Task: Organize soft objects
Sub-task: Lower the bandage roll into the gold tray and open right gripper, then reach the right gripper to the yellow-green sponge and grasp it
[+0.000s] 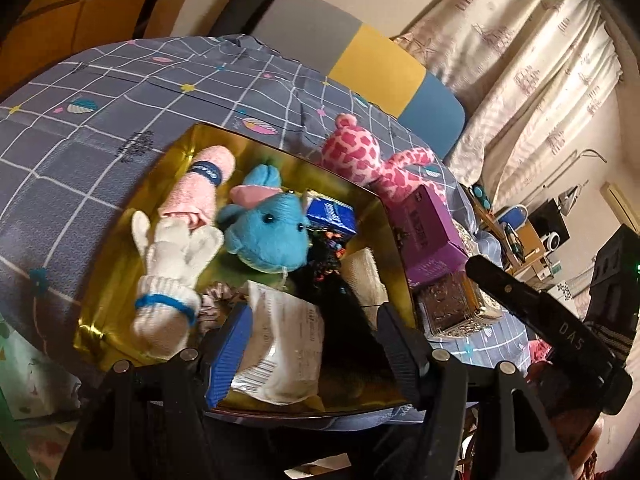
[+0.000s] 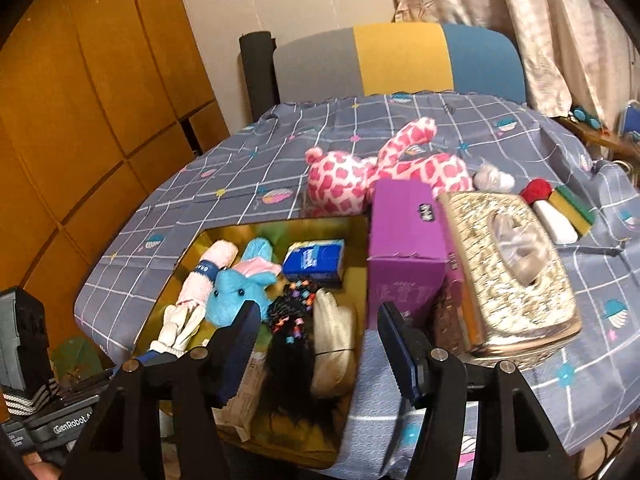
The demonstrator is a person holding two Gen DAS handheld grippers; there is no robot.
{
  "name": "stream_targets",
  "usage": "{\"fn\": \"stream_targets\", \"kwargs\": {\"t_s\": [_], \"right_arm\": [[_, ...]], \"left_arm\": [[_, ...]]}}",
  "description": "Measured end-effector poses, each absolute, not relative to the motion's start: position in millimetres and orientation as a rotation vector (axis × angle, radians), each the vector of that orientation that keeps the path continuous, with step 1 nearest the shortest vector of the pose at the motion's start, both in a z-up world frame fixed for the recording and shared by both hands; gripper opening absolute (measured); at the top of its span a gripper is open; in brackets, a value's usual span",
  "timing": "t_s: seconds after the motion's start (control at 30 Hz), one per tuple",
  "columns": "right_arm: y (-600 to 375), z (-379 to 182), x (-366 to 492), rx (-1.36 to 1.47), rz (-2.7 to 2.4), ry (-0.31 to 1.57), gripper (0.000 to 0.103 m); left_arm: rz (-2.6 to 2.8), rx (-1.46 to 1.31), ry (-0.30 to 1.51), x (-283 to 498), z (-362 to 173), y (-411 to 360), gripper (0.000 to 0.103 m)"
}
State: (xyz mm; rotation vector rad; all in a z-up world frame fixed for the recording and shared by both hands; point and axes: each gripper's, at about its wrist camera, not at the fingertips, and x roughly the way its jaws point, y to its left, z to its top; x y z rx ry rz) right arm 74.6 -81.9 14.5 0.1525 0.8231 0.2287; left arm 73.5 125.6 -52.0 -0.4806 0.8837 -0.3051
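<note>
Both hand-held grippers, left [image 1: 312,344] and right [image 2: 316,344], hung open and empty over the gold tray [image 2: 192,248]; the pink giraffe [image 2: 372,172] lay beyond its far edge, unsorted.

Two plush toys [image 2: 240,294] [image 2: 360,176], one glove [image 1: 168,264], one purple box [image 2: 406,252].

Pink-spotted plush giraffe [image 2: 360,176], gold tray [image 2: 320,226]

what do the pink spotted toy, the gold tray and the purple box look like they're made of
Pink spotted toy: plush fabric, matte and fuzzy, limbs lying limp.
Gold tray: shiny, mirror-like walls that throw reflections; metal, foil-faced card or plastic, cannot tell which.
Purple box: looks like printed cardboard, smooth, with folded flaps and sharp creased edges.
</note>
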Motion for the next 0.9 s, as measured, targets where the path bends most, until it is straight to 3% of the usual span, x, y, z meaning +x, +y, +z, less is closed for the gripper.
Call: {"fn": "stream_targets", "kwargs": {"t_s": [0.57,0.9], "right_arm": [[-202,40,76,0.2,0.073,0.715,0.062],[-314,-3,90,0.186,-0.11,0.824,0.062]], "left_arm": [[-0.434,-0.426,0.908,82,-37,62,0.065],[-0.562,-0.314,0.946,96,-26,-14,0.065]]}}
